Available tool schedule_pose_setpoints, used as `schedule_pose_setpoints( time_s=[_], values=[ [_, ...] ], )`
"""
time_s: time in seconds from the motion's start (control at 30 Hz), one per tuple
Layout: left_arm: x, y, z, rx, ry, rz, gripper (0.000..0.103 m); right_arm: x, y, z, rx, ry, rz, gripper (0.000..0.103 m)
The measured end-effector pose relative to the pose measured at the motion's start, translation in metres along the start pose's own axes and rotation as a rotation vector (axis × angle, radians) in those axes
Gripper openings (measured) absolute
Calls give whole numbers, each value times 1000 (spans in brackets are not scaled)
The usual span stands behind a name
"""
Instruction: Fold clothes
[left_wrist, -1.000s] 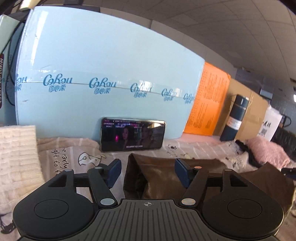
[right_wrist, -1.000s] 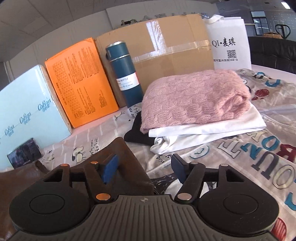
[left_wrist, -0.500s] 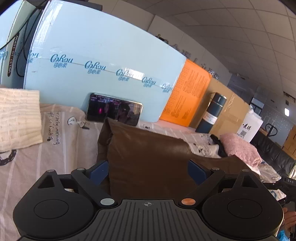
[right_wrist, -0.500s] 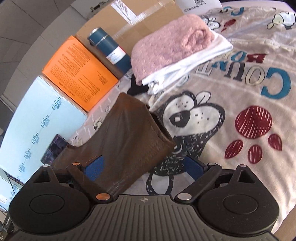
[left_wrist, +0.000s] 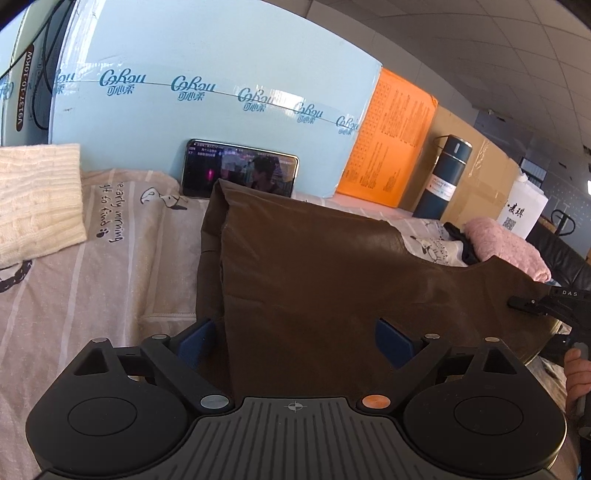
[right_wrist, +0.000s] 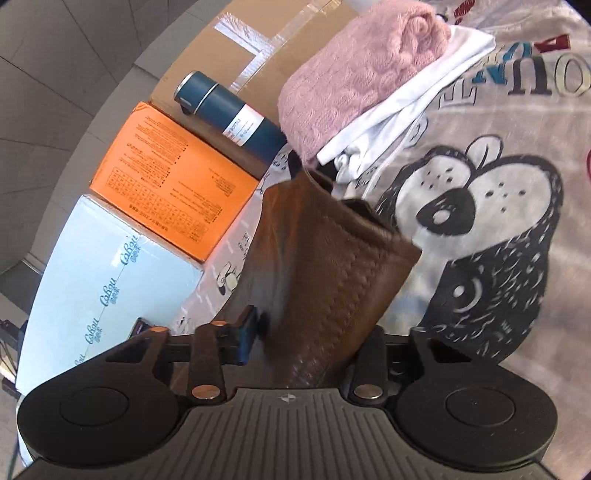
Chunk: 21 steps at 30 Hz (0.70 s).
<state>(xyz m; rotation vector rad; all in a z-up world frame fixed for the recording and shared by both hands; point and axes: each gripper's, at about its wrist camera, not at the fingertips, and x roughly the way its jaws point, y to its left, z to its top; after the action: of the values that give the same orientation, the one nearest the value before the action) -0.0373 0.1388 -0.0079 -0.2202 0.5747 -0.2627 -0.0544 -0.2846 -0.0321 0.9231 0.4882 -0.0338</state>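
A brown garment (left_wrist: 314, 280) lies on the printed bedsheet, stretched between my two grippers. My left gripper (left_wrist: 295, 341) is wide open, with the garment's near edge lying between its blue fingertips (left_wrist: 393, 341). In the right wrist view the brown garment (right_wrist: 325, 273) runs up between the fingers of my right gripper (right_wrist: 306, 339). The jaws stand partly apart with the cloth's corner between them. The right finger is hidden by the cloth. The right gripper also shows in the left wrist view (left_wrist: 546, 302) at the garment's far right end.
A folded stack of pink knit (right_wrist: 354, 81), white and black clothes lies at the far right. A cream knit (left_wrist: 37, 199) lies at the left. A phone (left_wrist: 240, 173), blue box (left_wrist: 207, 103), orange box (left_wrist: 395, 136), bottle (left_wrist: 447, 173) and cardboard box line the back.
Both grippers have pulled back toward the near side and opened wider. The brown garment now lies spread between them. The right gripper has tilted steeply downward.
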Motion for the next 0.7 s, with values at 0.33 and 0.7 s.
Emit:
schedule_pose_setpoints(
  time_s=[0.33, 0.7],
  values=[
    [5, 0, -3, -4, 49, -92, 94, -40, 10, -1, -101, -95, 112, 7],
    [-1, -15, -7, 69, 19, -55, 95, -60, 31, 13, -197, -186, 150, 7]
  ],
)
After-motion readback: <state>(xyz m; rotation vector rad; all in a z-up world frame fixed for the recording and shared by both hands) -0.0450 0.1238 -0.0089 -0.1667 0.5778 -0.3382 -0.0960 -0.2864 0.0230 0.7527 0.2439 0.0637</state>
